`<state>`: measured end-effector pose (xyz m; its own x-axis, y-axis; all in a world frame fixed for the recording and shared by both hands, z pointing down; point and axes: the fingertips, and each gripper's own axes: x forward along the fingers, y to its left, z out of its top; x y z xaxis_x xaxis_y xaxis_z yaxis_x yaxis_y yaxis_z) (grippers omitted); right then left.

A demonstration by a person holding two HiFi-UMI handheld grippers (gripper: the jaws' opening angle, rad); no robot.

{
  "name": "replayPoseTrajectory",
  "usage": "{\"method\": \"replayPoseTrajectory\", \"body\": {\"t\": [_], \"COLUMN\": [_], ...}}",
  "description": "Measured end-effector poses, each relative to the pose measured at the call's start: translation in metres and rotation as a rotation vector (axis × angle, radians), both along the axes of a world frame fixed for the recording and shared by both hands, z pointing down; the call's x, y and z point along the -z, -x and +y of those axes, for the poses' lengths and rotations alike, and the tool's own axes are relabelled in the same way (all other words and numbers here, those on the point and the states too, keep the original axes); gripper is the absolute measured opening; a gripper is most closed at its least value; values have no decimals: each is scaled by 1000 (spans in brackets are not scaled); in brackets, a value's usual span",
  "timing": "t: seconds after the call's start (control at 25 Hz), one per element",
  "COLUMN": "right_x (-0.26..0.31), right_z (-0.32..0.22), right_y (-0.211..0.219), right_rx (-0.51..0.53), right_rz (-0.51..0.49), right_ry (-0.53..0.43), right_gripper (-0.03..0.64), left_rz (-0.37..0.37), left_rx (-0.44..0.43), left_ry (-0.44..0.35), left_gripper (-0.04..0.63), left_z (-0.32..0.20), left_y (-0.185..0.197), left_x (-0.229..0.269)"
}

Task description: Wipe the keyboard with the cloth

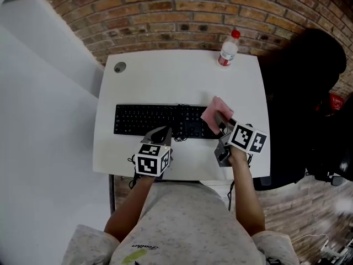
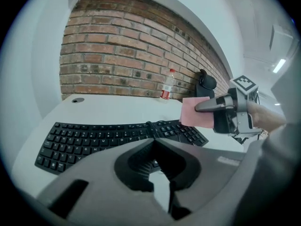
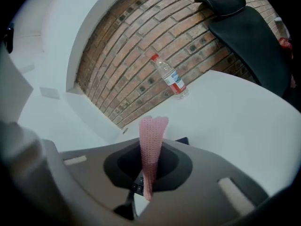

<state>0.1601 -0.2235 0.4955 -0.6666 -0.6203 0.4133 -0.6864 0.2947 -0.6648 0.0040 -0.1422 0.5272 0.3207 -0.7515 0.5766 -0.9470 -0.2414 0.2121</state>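
Note:
A black keyboard (image 1: 149, 119) lies across the middle of the white table (image 1: 176, 76). My right gripper (image 1: 222, 120) is shut on a pink cloth (image 1: 212, 111), which it holds just above the keyboard's right end. In the right gripper view the cloth (image 3: 153, 135) stands up folded between the jaws of the right gripper (image 3: 149, 160). My left gripper (image 1: 160, 135) is at the keyboard's front edge near the middle, shut on nothing. The left gripper view shows the left gripper (image 2: 153, 145) over the keyboard (image 2: 103, 138), with the cloth (image 2: 194, 113) to the right.
A clear water bottle (image 1: 228, 48) with a red cap stands at the table's back right, near the brick wall (image 1: 193, 10). A round cable grommet (image 1: 119, 67) sits at the back left. A black chair (image 1: 309, 93) stands to the right of the table.

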Motion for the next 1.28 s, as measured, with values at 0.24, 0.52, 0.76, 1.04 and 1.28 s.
{"method": "replayPoseTrajectory", "body": {"t": [0.24, 0.52, 0.76, 1.04, 1.28], "right_x": [25, 30, 26, 16, 4], "right_z": [12, 31, 50, 76, 98], "right_y": [55, 131, 199, 273, 331], "right_rx": [87, 171, 240, 317, 369], "right_rz": [-26, -32, -36, -29, -62], "right_ry": [-50, -48, -29, -4, 40], "right_gripper": [20, 20, 20, 20, 20], "left_rz": [19, 20, 3, 0, 0], "left_rx": [49, 103, 134, 150, 153], "left_ry": [4, 10, 29, 46, 53], "left_gripper": [-8, -8, -8, -8, -8], "left_z": [8, 26, 44, 59, 69], "left_y": [32, 89, 140, 187, 221], "left_x": [-2, 2, 0, 0, 0]}}
